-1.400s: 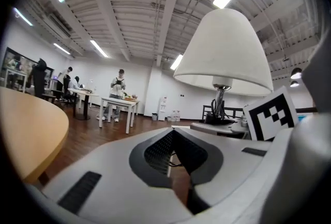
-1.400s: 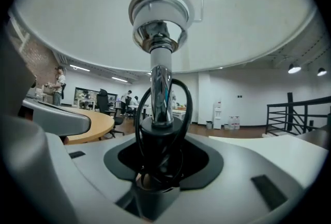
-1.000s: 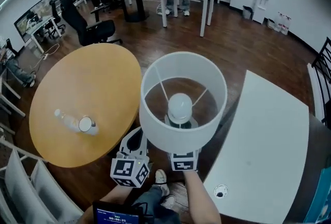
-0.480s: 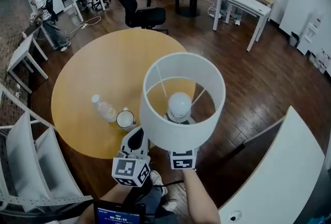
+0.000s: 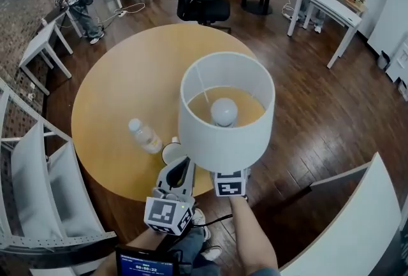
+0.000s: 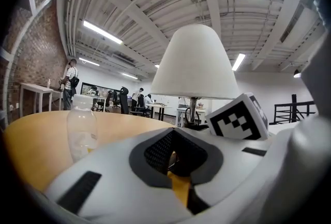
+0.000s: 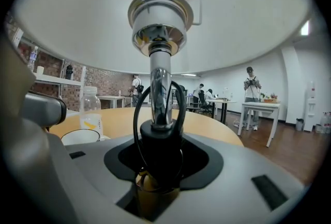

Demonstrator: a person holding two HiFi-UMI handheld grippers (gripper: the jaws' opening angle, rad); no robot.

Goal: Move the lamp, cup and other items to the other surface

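**Q:** where's the lamp (image 5: 226, 112) at, and who's got it?

**A:** The right gripper (image 5: 227, 174) is doing all the work. Its jaws are clamping the lamp's chrome stem (image 7: 160, 94) right above the black base, and the cord is looping around the stem just over the jaws. The lamp is hanging upright in the air over the near edge of the round wooden table (image 5: 118, 87). From the head view the white shade is covering most of that gripper.

**Q:** and the left one?

**A:** The left gripper (image 5: 180, 171) is hovering just left of the lamp, also at the table's near edge. Its jaws are pressing together on themselves and gripping nothing. Its own camera is catching the lamp's shade (image 6: 194, 62) close by on the right.

**Q:** other stuff?

**A:** The white cup (image 5: 171, 152) is sitting on the table at the near rim, right by the left gripper's tips. A clear plastic bottle (image 5: 145, 136) is standing just beside the cup, a bit further in on the table. Both are showing low and left of the stem in the right gripper view.
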